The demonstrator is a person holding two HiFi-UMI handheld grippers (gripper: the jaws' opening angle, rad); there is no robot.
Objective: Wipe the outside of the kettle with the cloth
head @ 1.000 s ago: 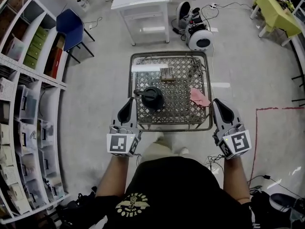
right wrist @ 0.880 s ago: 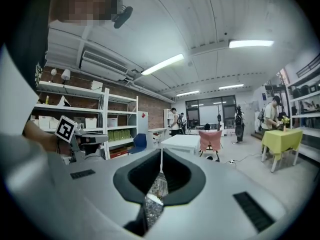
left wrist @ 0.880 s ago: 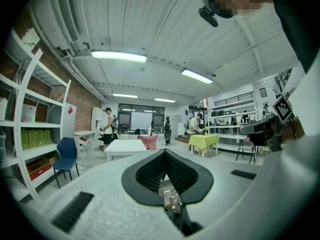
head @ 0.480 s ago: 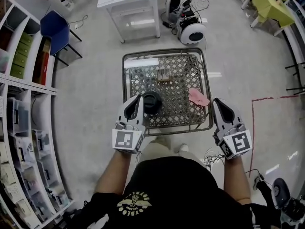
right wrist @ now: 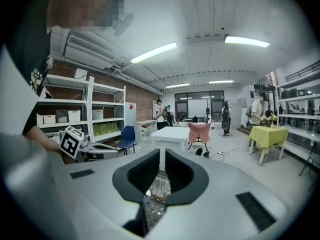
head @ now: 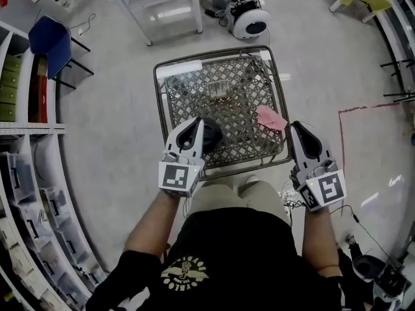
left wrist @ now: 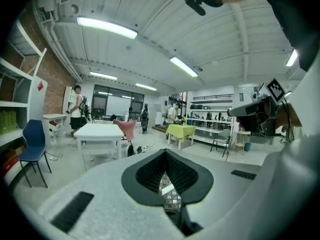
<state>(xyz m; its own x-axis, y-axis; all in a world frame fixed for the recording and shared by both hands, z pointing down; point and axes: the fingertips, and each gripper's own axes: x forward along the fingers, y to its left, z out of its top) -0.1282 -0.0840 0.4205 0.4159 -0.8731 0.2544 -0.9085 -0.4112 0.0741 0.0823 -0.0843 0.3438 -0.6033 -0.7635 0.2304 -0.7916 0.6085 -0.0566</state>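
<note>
On the lattice table (head: 220, 54), the left tongs (head: 192, 126), closed and empty, have come up to the kettle (head: 213, 137). Right of the kettle the cloth (head: 271, 117) lies untaken, the right tongs (head: 299, 129) also closed.

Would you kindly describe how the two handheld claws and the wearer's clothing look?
Both the left claw and right claw are grey shells with black ribbed pads, each carrying a white cube with black square markers. The person wears a black short-sleeved shirt with a yellowish emblem.
</note>
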